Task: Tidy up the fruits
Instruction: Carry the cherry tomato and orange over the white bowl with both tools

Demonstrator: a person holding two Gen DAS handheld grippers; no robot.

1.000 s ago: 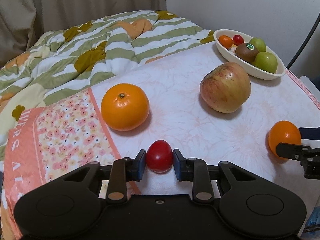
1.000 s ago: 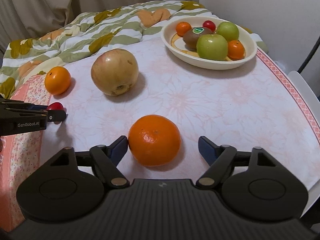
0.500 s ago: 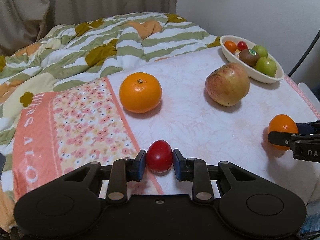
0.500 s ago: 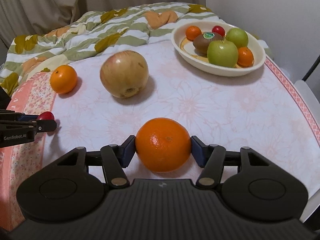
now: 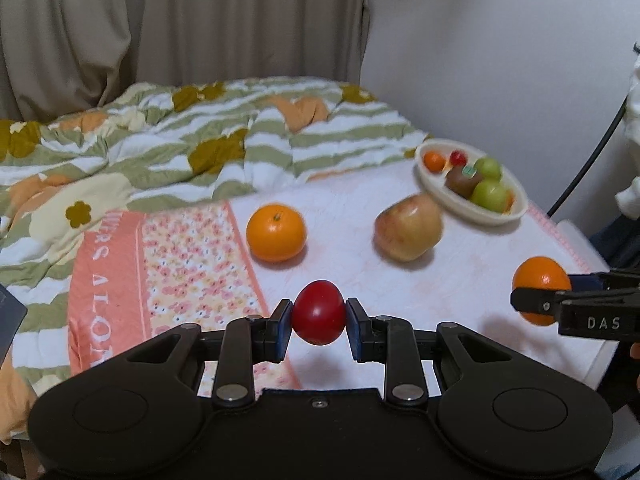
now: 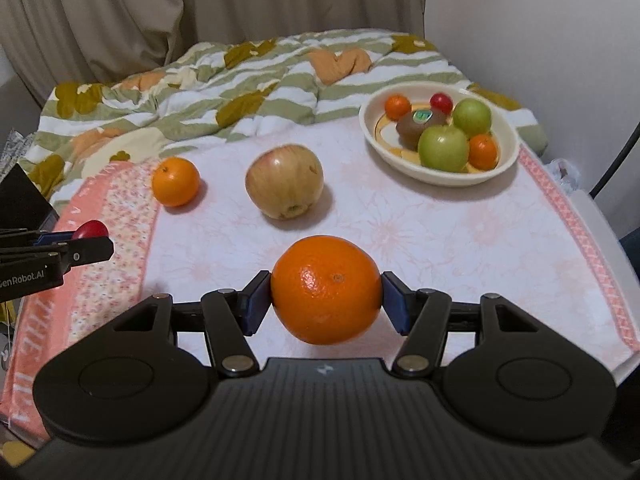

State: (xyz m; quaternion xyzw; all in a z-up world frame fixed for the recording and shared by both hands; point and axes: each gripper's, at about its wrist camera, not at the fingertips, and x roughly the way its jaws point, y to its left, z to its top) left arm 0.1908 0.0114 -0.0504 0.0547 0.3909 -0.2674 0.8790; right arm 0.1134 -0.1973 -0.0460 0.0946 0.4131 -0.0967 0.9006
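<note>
A small red fruit (image 5: 319, 313) is clamped between the blue pads of the left gripper (image 5: 319, 322), whose fingers (image 5: 280, 330) are drawn in as narrowly as they go; the fruit is carried clear of the surface (image 5: 472, 272), with its shadow seen below it. A large orange (image 6: 326, 289) is pinched by the right gripper (image 6: 326, 300), whose fingers (image 6: 256, 306) are held about half open and pressed to both sides of the peel, having just closed onto it; it too is lifted off the cloth. Beyond the left fingers and slightly to their left, a second orange (image 5: 276, 232) is set on the surface, and beyond and to their right a big yellowish-red apple (image 5: 408, 227) is seen. Further beyond the apple, a cream bowl (image 6: 508, 160) is placed near the far right edge, and in it two green apples (image 6: 443, 148), a kiwi (image 6: 416, 126), two small oranges (image 6: 397, 106) and a small red fruit are gathered. A striped floral quilt (image 6: 240, 80) is spread beyond all the fingers, with curtains (image 5: 180, 20) behind it
</note>
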